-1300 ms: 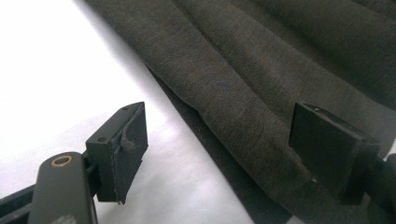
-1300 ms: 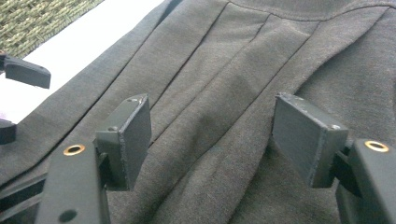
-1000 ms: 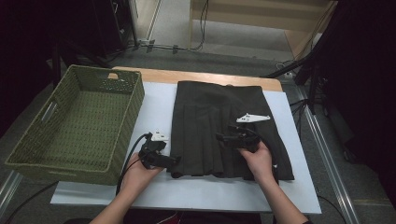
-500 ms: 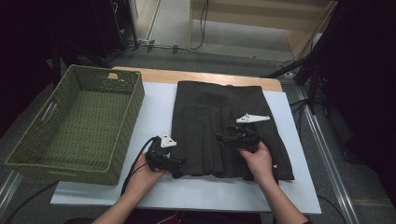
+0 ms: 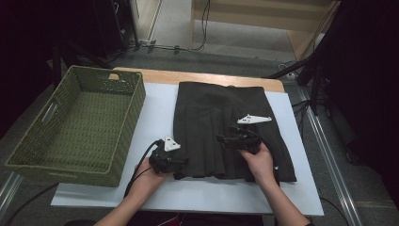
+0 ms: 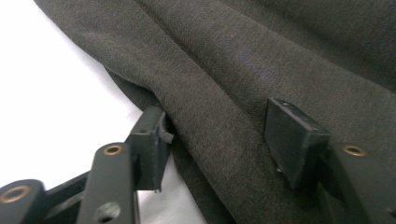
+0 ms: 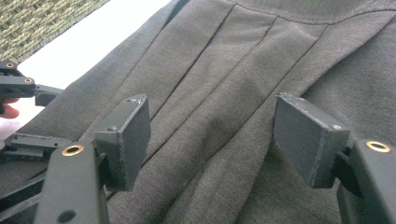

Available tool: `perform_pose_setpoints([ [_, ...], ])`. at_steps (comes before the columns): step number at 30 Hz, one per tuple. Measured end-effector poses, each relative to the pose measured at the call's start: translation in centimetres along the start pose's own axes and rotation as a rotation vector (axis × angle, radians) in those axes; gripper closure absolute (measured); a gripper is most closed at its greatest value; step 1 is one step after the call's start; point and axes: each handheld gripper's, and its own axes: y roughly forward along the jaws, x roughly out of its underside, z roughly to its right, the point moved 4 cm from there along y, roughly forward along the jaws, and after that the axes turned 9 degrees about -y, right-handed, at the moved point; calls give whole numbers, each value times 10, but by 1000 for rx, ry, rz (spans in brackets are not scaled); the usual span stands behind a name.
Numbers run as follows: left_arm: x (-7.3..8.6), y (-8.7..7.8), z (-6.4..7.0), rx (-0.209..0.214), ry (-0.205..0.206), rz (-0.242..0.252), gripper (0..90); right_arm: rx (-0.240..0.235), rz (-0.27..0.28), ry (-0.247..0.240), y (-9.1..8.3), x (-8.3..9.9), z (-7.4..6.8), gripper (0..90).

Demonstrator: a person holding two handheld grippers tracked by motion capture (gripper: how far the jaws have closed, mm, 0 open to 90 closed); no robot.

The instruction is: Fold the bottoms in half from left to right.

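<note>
A dark pleated skirt (image 5: 221,127) lies flat beside a green basket (image 5: 70,127), both claws at its hem.

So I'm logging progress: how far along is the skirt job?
Early. Done: the dark pleated skirt lies flat on the table. In hand: the left tool straddles its near-left edge, jaws open; the right tool hovers open over the pleats. Left: folding it; the green basket holds nothing.

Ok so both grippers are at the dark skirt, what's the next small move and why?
Probably close the left gripper: its open jaws straddle the skirt's near left hem edge, one jaw slipped under the cloth on the white table. The right gripper hangs open over the pleats.
</note>
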Motion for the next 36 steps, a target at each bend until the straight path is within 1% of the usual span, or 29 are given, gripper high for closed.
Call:
perform_pose_setpoints([
  [6,0,0,3,13,-9,-5,549,-7,6,-1,0,-2,-4,266],
  [9,0,0,3,24,-24,-3,608,-30,13,10,-1,-7,-5,257],
  [11,0,0,3,29,-24,-1,649,-45,4,13,0,-11,-7,248],
  [12,0,0,3,31,-25,-2,660,-42,6,10,0,-13,-8,248],
  [13,0,0,3,37,-29,-1,676,-42,7,-3,1,-16,-9,248],
  [14,0,0,3,40,-32,-2,698,-30,-1,-14,1,-18,-10,248],
  [16,0,0,3,49,-39,0,727,-35,1,-27,1,-24,-11,248],
  [17,0,0,3,52,-44,2,737,-43,4,-25,1,-26,-11,247],
  [19,0,1,3,58,-40,10,744,-57,-3,-28,5,-31,-12,245],
  [21,1,1,2,59,-34,15,744,-56,-13,-35,11,-34,-13,246],
  [24,1,1,2,62,-40,21,744,-57,-35,-41,21,-39,-14,248],
  [26,2,1,3,64,-47,25,743,-55,-38,-43,27,-44,-15,254],
  [28,2,1,3,63,-47,25,743,-67,-42,-39,32,-49,-16,261],
  [30,2,1,2,67,-48,27,740,-59,-45,-56,37,-54,-17,269],
  [32,2,1,2,67,-45,27,740,-50,-55,-61,41,-59,-17,270],
  [36,2,1,3,63,-39,26,738,-49,-67,-49,51,-67,-15,278],
])
